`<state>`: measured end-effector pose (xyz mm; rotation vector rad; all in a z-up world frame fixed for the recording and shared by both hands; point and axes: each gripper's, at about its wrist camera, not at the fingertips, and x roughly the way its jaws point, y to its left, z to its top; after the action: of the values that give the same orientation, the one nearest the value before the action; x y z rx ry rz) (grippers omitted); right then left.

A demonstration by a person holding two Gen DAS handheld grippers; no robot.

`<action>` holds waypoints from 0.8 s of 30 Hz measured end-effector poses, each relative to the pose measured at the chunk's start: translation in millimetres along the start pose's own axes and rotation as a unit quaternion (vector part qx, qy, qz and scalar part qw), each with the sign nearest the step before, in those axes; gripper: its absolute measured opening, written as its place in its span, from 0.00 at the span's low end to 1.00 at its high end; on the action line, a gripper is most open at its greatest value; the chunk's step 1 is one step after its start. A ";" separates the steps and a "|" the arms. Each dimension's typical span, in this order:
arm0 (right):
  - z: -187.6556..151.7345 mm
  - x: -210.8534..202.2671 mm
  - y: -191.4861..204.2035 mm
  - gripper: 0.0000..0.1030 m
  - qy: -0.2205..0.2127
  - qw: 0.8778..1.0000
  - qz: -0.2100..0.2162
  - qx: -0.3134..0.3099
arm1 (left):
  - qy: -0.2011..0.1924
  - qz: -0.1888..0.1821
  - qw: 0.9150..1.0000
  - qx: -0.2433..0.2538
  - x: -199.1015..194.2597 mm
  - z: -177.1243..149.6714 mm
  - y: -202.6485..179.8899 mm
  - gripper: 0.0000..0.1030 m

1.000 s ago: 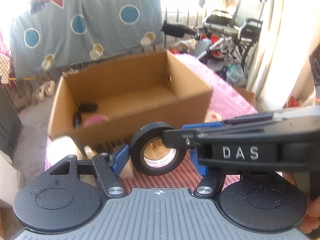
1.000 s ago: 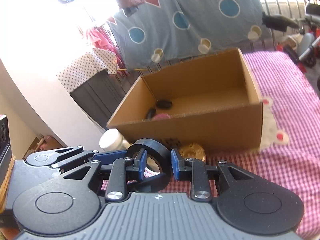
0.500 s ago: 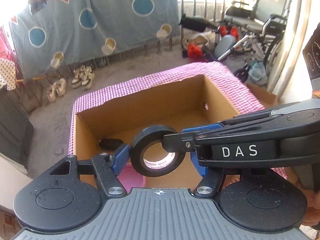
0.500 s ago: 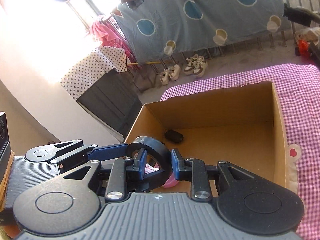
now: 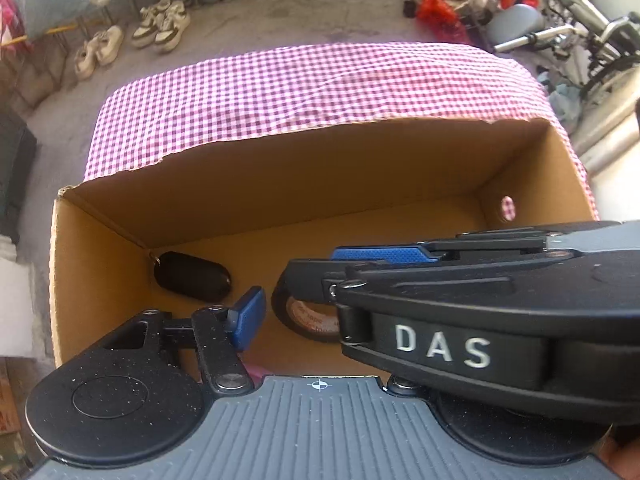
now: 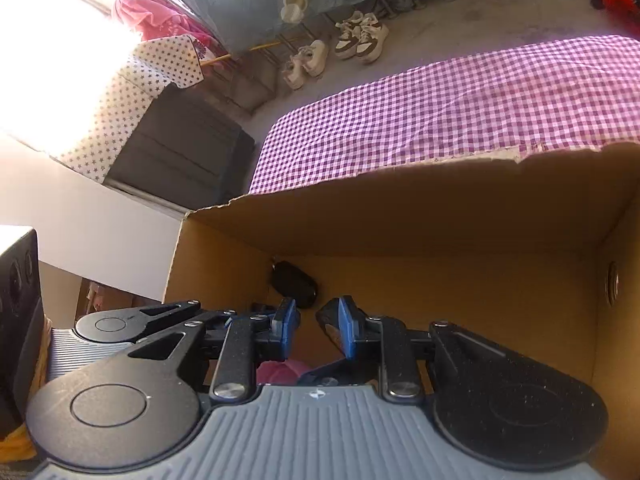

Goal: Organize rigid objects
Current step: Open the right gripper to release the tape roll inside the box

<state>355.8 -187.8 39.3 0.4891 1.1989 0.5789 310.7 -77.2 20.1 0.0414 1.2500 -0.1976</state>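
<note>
I look down into an open cardboard box [image 5: 280, 184]. A black tape roll [image 5: 298, 314] sits low inside it, tilted, its right half hidden by the right gripper's body crossing the left wrist view. My left gripper [image 5: 316, 316] straddles the roll. Its jaws are closing, the left pad [image 5: 248, 316] stands just clear of the roll, and the other finger is hidden. My right gripper [image 6: 316, 326] hangs over the box floor. Its jaws are closing too, with a narrow bare gap between the pads. The tape roll's edge [image 6: 326, 320] shows beside its right pad.
A black key fob [image 5: 188, 276] lies in the box's far left corner. A pink object [image 6: 276, 372] peeks out under the grippers. The purple checked tablecloth [image 5: 320, 88] stretches beyond the box. Shoes [image 5: 160, 28] and a wheelchair [image 5: 580, 20] stand on the floor past the table.
Both grippers carried the tape from in front of the box to over it and tipped down inside. The tape has left the right gripper's pads and sits lower in the box.
</note>
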 end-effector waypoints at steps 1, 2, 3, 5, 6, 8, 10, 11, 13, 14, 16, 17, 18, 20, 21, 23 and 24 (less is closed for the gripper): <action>1.5 0.0 -1.4 0.25 0.000 1.000 0.003 0.002 | 0.002 -0.001 1.000 -0.004 0.2 1.2 1.6 0.59; 2.2 -0.3 -2.4 0.25 -0.002 1.000 0.005 0.002 | 0.003 0.000 1.000 -0.005 0.1 2.6 2.2 0.59; 2.9 -1.3 -4.0 0.25 -0.004 1.000 0.007 0.002 | 0.001 0.003 1.000 -0.003 -1.2 1.3 2.4 0.59; 5.4 -2.6 -6.4 0.25 -0.007 1.000 0.012 0.006 | -0.004 0.010 1.000 0.002 -5.3 -0.8 2.4 0.61; 5.4 -3.5 -9.5 0.25 -0.008 1.000 0.014 0.011 | -0.005 0.013 1.000 0.001 -7.4 0.4 2.3 0.61; 3.5 -8.0 -14.1 0.25 -0.010 1.000 0.016 0.020 | -0.005 0.012 1.000 -0.001 -9.8 3.3 0.9 0.61; 0.8 -15.1 -16.9 0.25 -0.016 0.999 0.020 0.026 | -0.009 0.011 1.000 0.001 -16.2 0.3 0.5 0.61; -0.9 -20.0 -17.0 0.25 -0.020 0.999 0.022 0.027 | -0.013 0.011 1.000 0.003 -20.5 -2.3 -0.5 0.61; -5.6 -34.0 -16.2 0.25 -0.030 0.999 0.029 0.026 | -0.021 0.011 1.000 0.009 -29.9 -6.3 -2.9 0.62; -8.3 -41.0 -14.7 0.25 -0.036 0.999 0.032 0.025 | -0.027 0.010 1.000 0.011 -35.1 -8.9 -4.8 0.62; -17.0 -60.1 -11.6 0.25 -0.051 0.998 0.037 0.019 | -0.037 0.007 0.999 0.014 -47.0 -14.9 -7.0 0.63; -22.1 -70.1 -10.3 0.25 -0.059 0.997 0.039 0.016 | -0.042 0.006 0.999 0.016 -53.0 -18.2 -7.6 0.63; -27.4 -79.6 -9.7 0.25 -0.067 0.997 0.041 0.014 | -0.048 0.003 0.999 0.018 -59.4 -22.0 -8.1 0.63; -40.2 -100.4 -9.1 0.26 -0.083 0.995 0.048 0.008 | -0.059 0.000 0.998 0.021 -72.3 -31.1 -9.2 0.64; -47.6 -111.1 -9.5 0.26 -0.091 0.995 0.050 0.006 | -0.065 -0.003 0.998 0.024 -78.2 -36.5 -9.4 0.64; -64.1 -130.1 -9.5 0.26 -0.105 0.993 0.055 0.000 | -0.075 -0.009 0.997 0.027 -90.0 -47.6 -10.1 0.64; -72.8 -138.6 -9.2 0.25 -0.112 0.992 0.056 -0.003 | -0.079 -0.012 0.996 0.029 -96.1 -53.8 -11.2 0.64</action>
<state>252.6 -281.4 111.4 0.6030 0.9604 0.6065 229.5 -68.6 94.8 0.0597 1.0868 -0.2521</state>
